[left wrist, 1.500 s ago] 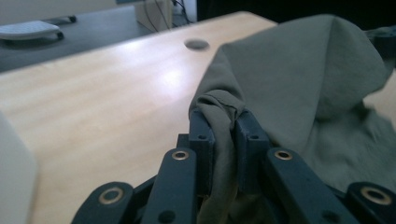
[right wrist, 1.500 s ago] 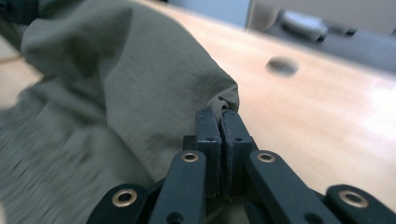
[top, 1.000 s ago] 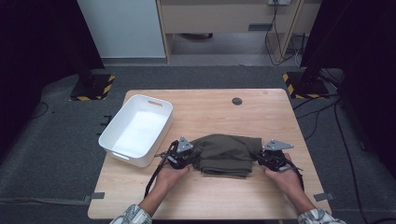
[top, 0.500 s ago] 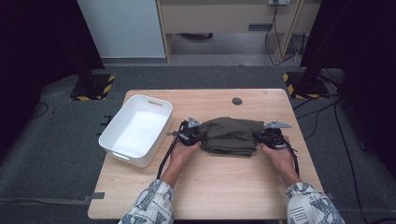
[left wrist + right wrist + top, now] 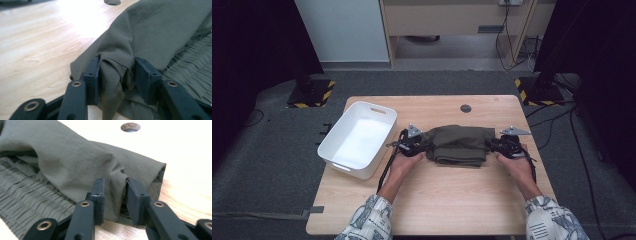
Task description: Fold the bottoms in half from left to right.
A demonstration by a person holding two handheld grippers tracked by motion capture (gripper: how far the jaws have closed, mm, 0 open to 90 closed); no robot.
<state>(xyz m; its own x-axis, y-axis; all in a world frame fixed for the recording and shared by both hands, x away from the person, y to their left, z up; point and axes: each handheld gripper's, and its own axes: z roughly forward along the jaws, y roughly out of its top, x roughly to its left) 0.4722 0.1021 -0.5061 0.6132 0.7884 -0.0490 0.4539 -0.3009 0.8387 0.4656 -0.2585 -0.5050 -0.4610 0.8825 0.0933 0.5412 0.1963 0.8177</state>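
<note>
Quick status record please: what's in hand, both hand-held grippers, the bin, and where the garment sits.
item in hand: folded olive garment, lying on the table
left hand-held gripper: at the garment's left end; jaws have just been opening, a cloth fold between them, right pad off the cloth
right hand-held gripper: at the garment's right end; jaws have just been opening, cloth between them, small gap at the right pad
white bin: empty, left of the garment, overhanging the table's left edge
garment vs bin: apart, not in it
</note>
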